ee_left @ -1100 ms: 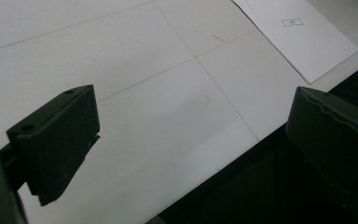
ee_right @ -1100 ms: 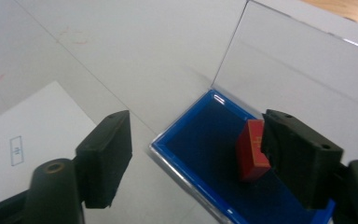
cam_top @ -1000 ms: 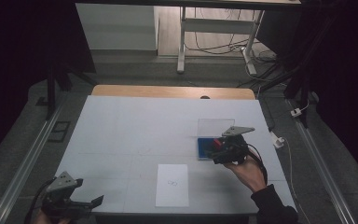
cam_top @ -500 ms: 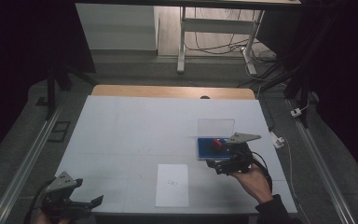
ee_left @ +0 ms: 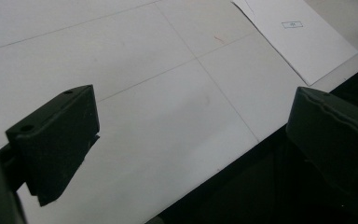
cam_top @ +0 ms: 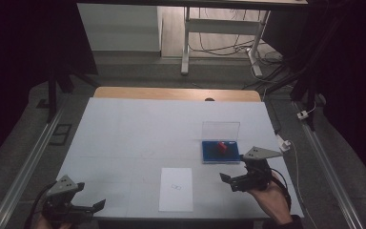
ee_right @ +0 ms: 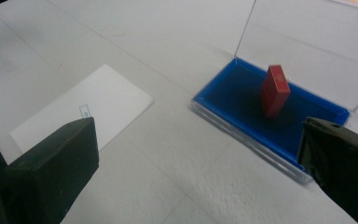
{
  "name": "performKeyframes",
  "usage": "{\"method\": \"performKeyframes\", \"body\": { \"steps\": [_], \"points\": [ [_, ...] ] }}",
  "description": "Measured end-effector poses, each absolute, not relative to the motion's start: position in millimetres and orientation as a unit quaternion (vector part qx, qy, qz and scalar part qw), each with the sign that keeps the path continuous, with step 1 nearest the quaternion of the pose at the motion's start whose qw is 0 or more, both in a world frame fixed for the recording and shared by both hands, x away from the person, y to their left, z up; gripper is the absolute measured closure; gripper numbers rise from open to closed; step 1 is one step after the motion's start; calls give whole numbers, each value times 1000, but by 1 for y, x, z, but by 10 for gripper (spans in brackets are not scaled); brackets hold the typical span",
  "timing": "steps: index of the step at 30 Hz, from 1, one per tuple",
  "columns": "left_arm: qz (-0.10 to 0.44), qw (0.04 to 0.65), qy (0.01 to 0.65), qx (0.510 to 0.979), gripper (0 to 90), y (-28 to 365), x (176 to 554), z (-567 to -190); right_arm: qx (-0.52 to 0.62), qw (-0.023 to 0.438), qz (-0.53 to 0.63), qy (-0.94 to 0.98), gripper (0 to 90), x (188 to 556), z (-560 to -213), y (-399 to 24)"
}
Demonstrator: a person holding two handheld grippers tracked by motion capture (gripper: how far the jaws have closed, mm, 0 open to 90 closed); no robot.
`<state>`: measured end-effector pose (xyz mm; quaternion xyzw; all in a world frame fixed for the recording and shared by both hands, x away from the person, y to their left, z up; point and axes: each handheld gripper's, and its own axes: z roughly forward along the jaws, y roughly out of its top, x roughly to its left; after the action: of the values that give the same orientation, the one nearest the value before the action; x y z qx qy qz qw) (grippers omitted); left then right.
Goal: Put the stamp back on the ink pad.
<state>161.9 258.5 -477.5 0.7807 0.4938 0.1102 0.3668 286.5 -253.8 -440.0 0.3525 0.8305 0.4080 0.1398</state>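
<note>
A blue case (cam_top: 209, 153) with its clear lid (cam_top: 220, 130) standing open lies right of the table's middle. A small red block (cam_top: 222, 146) stands tilted inside it; in the right gripper view the red block (ee_right: 275, 90) leans on the blue case's floor (ee_right: 233, 93). My right gripper (cam_top: 228, 182) hovers open just in front of the case, apart from it, jaws spread wide (ee_right: 200, 140) and nothing between them. My left gripper (cam_top: 93, 206) rests open at the table's front left edge, jaws wide apart (ee_left: 196, 116) over the bare tabletop.
A white paper sheet (cam_top: 176, 188) with a small printed rectangle lies near the front edge, between the two grippers; the paper (ee_right: 84, 112) sits left of the case. A wooden strip (cam_top: 176, 93) borders the far edge. Rails run along both sides.
The right gripper has pulled back from over the case toward the front edge, leaving the red block standing in the case. The left gripper has not moved.
</note>
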Motion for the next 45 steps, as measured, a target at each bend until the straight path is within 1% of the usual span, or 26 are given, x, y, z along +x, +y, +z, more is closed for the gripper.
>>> {"method": "performKeyframes", "body": {
  "steps": [23, 34, 41, 45],
  "points": [
    [109, 371, 495, 778, 26, 259, 162, -477, 401, 169, 395, 809, 0, 247, -446, -297],
    [110, 373, 498, 775, 24, 261, 161, -478, 427, 172, 367, 808, 0, 232, -451, -314],
    [110, 371, 500, 774, 24, 261, 161, -478, 435, 163, 336, 820, 0, 227, -459, -317],
    [110, 371, 500, 775, 24, 261, 161, -478, 439, 165, 331, 819, 0, 226, -459, -319]
  ]
}}
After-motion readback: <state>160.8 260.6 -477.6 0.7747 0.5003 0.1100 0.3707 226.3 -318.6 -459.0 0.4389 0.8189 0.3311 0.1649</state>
